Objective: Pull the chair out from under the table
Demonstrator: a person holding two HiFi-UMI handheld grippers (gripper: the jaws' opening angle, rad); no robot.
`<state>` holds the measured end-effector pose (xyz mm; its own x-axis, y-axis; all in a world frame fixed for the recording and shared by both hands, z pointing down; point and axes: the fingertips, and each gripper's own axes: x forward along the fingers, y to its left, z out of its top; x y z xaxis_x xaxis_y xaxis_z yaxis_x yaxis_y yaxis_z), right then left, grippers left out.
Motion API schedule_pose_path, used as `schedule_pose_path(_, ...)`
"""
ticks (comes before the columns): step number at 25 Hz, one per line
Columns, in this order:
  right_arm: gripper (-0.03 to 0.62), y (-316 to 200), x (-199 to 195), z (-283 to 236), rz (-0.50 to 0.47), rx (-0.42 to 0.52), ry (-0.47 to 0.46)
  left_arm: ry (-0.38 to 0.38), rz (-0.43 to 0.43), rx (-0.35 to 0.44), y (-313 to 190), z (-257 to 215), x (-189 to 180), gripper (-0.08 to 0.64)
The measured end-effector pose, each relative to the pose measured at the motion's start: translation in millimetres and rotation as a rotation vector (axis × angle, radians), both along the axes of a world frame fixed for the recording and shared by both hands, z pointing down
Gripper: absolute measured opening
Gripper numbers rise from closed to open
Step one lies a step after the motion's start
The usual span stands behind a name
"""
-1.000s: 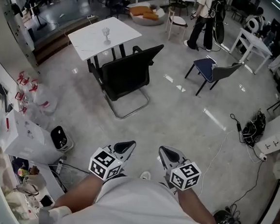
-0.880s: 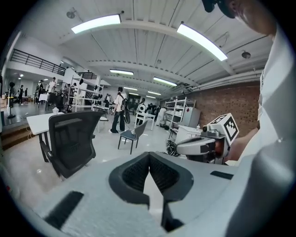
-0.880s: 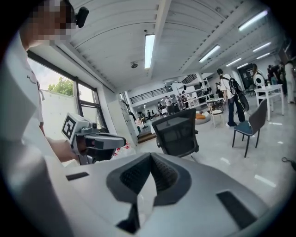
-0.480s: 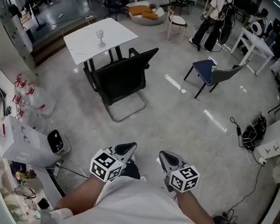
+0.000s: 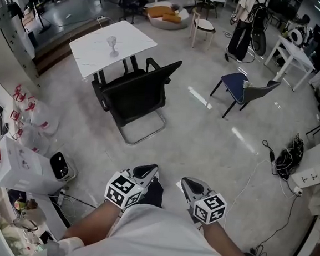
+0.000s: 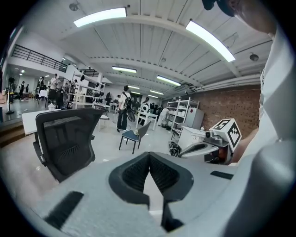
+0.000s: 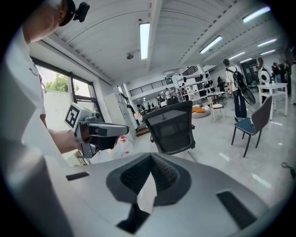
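The chair (image 5: 136,92), a black mesh-back model on a bent-tube sled base (image 5: 144,133), stands at upper left with its seat tucked toward the white table (image 5: 94,51) and its backrest facing the person. Judged from its build, it is moderately heavy and rigid, and with no castors in view it is likely to slide, not roll, on the glossy floor (image 5: 215,135). The mesh panel is likely to yield, so the firm top edge of the backrest or an armrest is the better place to take hold. A stemmed glass (image 5: 112,42) on the table calls for a straight, smooth pull. The left gripper (image 5: 147,170) is held low before the torso, angled slightly downward, jaws pressed together on nothing. The right gripper (image 5: 188,184) sits just beside it in the same pose, jaws likewise closed and empty; both are well apart from the chair
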<state>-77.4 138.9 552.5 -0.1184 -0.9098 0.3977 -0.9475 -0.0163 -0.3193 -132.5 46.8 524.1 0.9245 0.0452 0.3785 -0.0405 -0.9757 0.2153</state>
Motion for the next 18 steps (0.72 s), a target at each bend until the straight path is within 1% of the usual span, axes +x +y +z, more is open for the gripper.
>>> schedule_pose_path(4, 0.006, -29.9, 26.8, 11.7, -0.019, -0.04, -0.01, 0.004, -0.029, 0.0, -37.7, 2.5, 27.4, 0.008)
schedule_pose_path(7, 0.006, -65.4, 45.9, 8.2, -0.055, -0.052, -0.013, -0.001, -0.078, 0.003, -76.9, 1.0, 42.6, 0.008)
schedule_pose_path(10, 0.006, -111.2, 67.2, -1.3, -0.107, -0.046, 0.013, 0.017, -0.134, -0.002, -123.8, -7.4, 60.8, 0.008)
schedule_pose_path(15, 0.006, -193.6, 102.5, -24.1, -0.139, -0.015, 0.044, 0.026, -0.152, 0.042, -195.1, -20.9, 93.3, 0.008)
schedule_pose_path(18, 0.006, -231.7, 120.8, -32.0, -0.159, -0.004, 0.061, 0.046, -0.173, 0.048, -233.0, -29.2, 110.8, 0.008)
